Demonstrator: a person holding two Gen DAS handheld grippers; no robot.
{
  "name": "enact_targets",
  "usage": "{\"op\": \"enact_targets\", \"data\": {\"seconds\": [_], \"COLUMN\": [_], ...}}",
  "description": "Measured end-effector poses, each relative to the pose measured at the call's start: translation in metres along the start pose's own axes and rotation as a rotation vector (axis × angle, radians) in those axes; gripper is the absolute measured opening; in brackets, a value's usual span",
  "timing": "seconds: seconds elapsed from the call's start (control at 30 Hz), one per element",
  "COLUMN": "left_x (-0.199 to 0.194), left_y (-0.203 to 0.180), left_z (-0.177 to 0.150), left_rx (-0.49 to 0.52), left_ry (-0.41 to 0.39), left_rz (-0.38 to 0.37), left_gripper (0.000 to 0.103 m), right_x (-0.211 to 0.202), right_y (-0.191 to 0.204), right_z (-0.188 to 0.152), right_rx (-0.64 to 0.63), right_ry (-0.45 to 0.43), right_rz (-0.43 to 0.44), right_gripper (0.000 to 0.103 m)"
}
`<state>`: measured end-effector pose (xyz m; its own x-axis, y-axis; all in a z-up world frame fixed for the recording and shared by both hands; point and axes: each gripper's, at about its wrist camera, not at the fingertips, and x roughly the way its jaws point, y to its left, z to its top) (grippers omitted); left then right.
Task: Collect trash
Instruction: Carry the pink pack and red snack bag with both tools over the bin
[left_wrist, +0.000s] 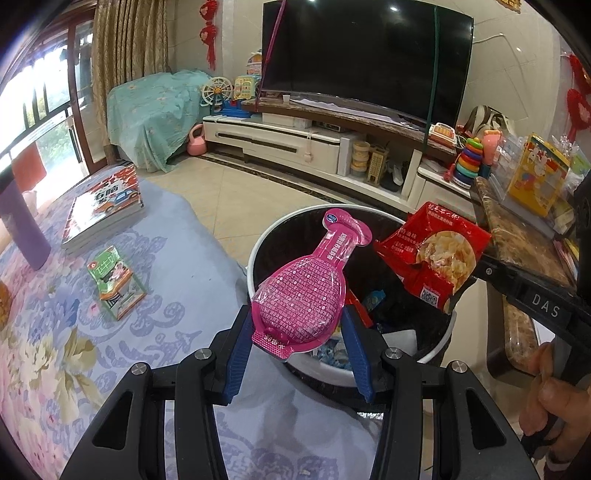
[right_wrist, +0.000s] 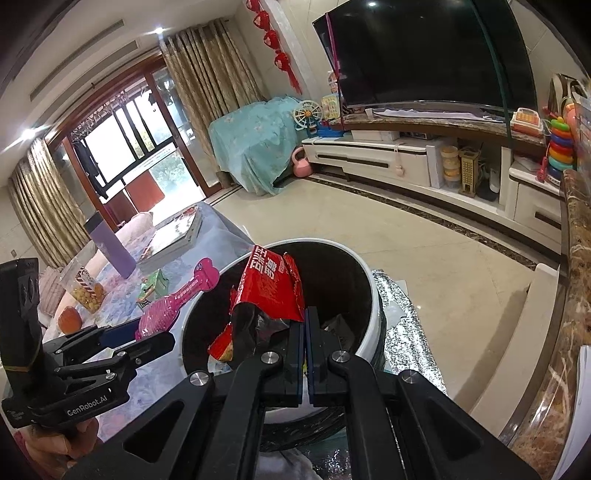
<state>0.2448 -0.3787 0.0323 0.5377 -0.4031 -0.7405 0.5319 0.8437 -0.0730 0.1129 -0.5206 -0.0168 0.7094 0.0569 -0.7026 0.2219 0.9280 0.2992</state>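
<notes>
My left gripper (left_wrist: 297, 314) is shut on a pink bottle-shaped pouch (left_wrist: 301, 295), its blue pads pressing the wide lower part. The pouch hangs over the near left rim of a white trash bin (left_wrist: 255, 258) with a black liner and several wrappers inside. My right gripper (right_wrist: 305, 314) is shut on a crumpled red snack bag (right_wrist: 271, 288), which it holds over the bin's opening (right_wrist: 375, 295). In the left wrist view the red bag (left_wrist: 432, 254) hangs at the bin's right side from the right gripper (left_wrist: 480, 264). The right wrist view shows the pink pouch (right_wrist: 177, 299) in the left gripper (right_wrist: 147, 334).
On the floral tablecloth (left_wrist: 177, 266) left of the bin lie a green carton (left_wrist: 114, 284), a stack of books (left_wrist: 103, 210) and a purple cup (left_wrist: 22, 229). A popcorn cup (right_wrist: 86, 291) stands further left. A marble-topped counter (left_wrist: 517, 236) runs along the right.
</notes>
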Motion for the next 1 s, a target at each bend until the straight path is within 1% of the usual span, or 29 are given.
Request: {"op": "enact_targets", "data": {"seconds": [0.23, 1.0], "left_x": [0.007, 0.026], "left_y": [-0.002, -0.008], "left_z": [0.004, 0.013], "left_rx": [0.002, 0.013], "left_ry": [0.008, 0.034], "left_rz": [0.003, 0.01], "left_gripper": [0.046, 0.046], "right_x": [0.005, 0.016], "right_y": [-0.004, -0.008], "right_z": [0.006, 0.01], "right_rx": [-0.005, -0.017], "right_ry": [0.009, 0.043], "right_rz": [-0.009, -0.037], "right_gripper": [0.001, 0.001]}}
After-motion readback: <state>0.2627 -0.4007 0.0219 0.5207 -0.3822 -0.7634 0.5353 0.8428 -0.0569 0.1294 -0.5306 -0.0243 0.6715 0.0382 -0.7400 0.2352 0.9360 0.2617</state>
